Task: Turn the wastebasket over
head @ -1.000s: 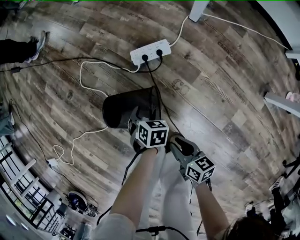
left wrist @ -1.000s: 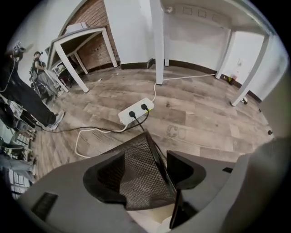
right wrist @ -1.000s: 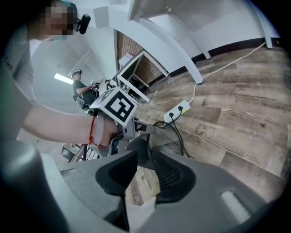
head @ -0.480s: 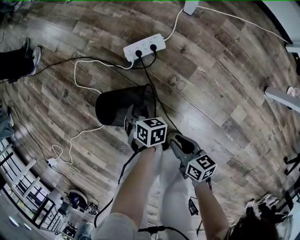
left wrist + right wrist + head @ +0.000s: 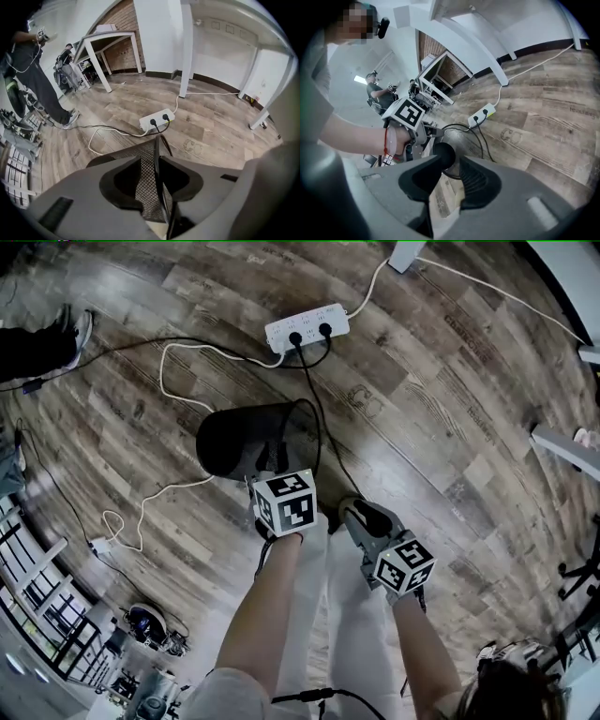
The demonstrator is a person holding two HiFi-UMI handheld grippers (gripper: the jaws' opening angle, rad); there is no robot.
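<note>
Wood floor (image 5: 450,427) all round me, and the wastebasket (image 5: 244,442) lies on its side on it, mouth to my right, closed bottom to my left. My left gripper (image 5: 150,161) has just been closing and now pinches the mesh wall at the rim from above. I reckon that edge gives me a handle to swing it over. My right gripper (image 5: 451,161) hangs just beside, jaws wide, nothing in them, spare for steadying. The power strip (image 5: 307,327) has black cables running past the rim: a snag risk.
</note>
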